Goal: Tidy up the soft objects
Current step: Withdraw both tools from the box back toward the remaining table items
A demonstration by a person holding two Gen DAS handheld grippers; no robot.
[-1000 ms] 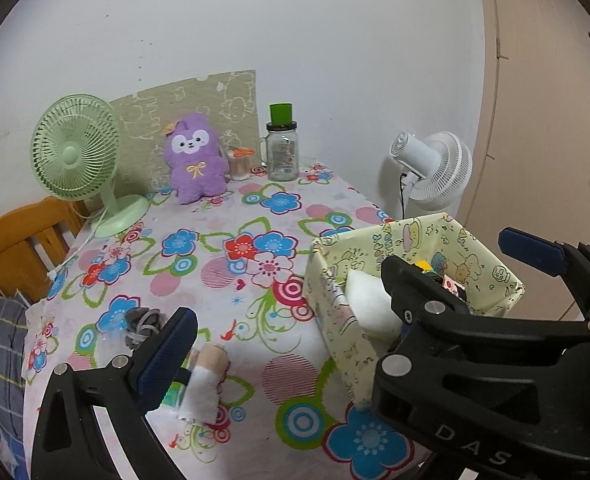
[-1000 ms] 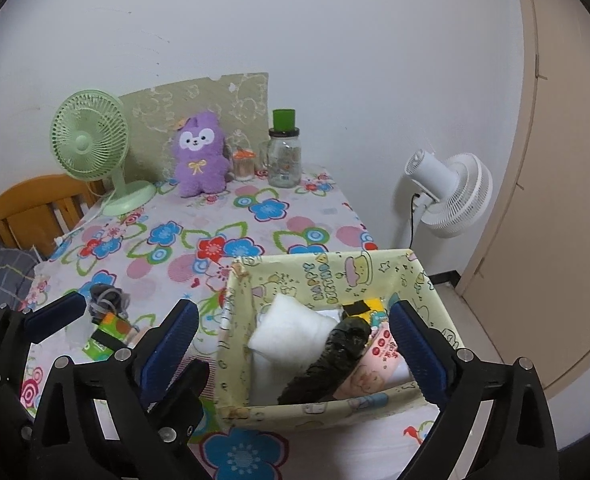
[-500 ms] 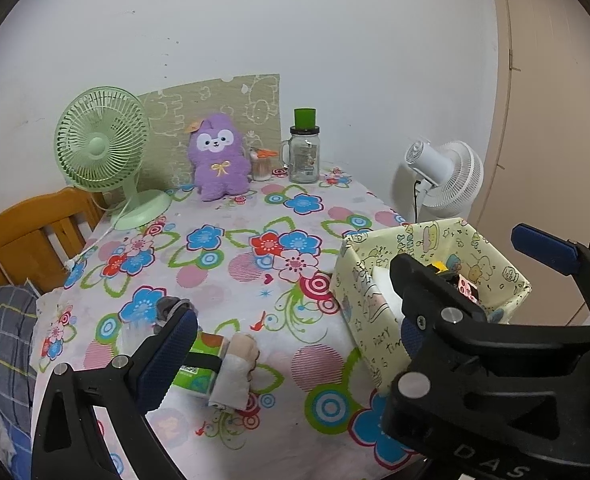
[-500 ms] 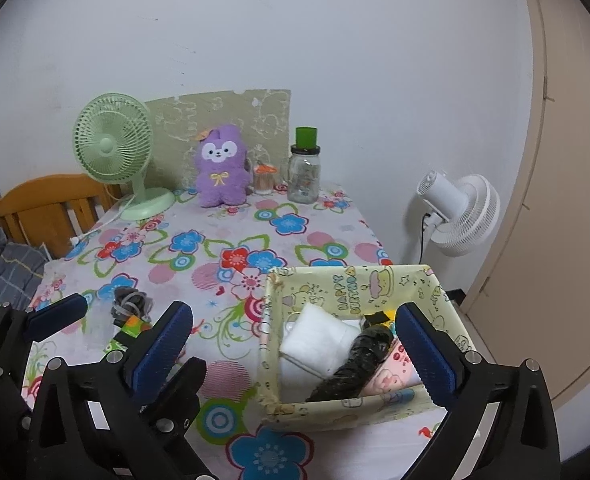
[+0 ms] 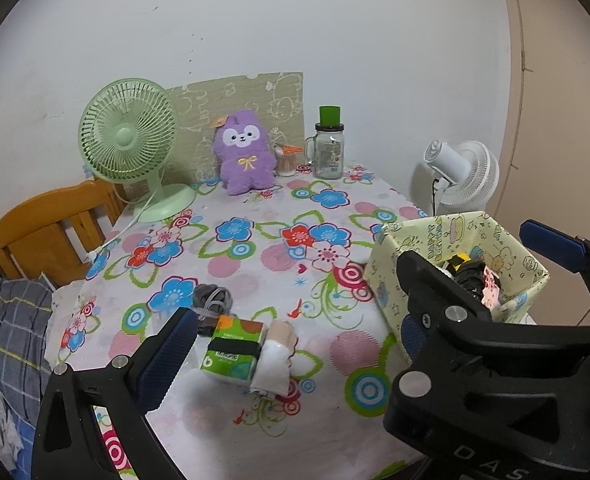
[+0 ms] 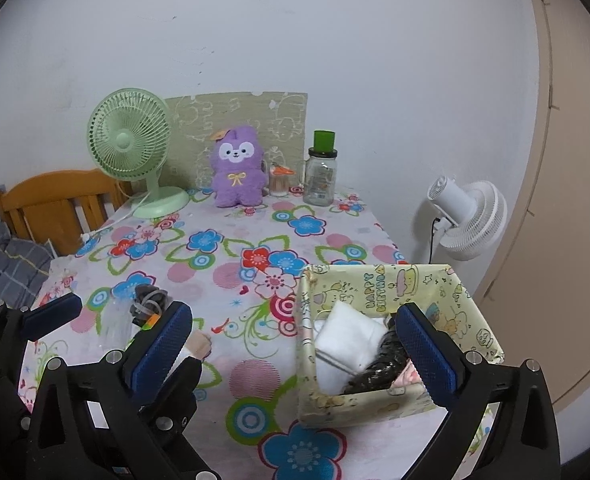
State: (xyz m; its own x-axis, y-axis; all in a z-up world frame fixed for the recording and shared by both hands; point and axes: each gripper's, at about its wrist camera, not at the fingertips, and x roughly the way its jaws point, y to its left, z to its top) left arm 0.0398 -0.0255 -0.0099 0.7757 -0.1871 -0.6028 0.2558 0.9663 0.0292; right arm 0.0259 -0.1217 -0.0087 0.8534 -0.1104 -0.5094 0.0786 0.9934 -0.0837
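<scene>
Table seen along both sets of fingers. I held the left gripper (image 5: pixel 291 344) above the near edge of the floral tablecloth (image 5: pixel 255 248), its jaws wide and empty, framing 3 loose items: a green tissue pack (image 5: pixel 231 350), a rolled white-and-beige sock (image 5: pixel 277 354) touching the pack's right side, and a grey knotted bundle (image 5: pixel 213 300) just behind the pack. I judged this framing to be a line-up for the next pick, the sock roll lying nearest the middle of the gap.

I held the right gripper (image 6: pixel 295 350) over the yellow cartoon-print box (image 6: pixel 379 284) at the table's near right corner, jaws likewise wide and holding nothing. The box already contained a folded white cloth (image 6: pixel 347 340), a dark crinkled item (image 6: pixel 379 364) and a pink printed piece, so I judged the sorting partly done, with the 3 loose items still to go in.

At the far edge, against the wall, stood a purple plush toy (image 5: pixel 245 152), a green desk fan (image 5: pixel 129 140) and a glass jar (image 5: pixel 329 148), well apart from both grippers; whether the plush counted as a soft object to be sorted, I could not tell.
</scene>
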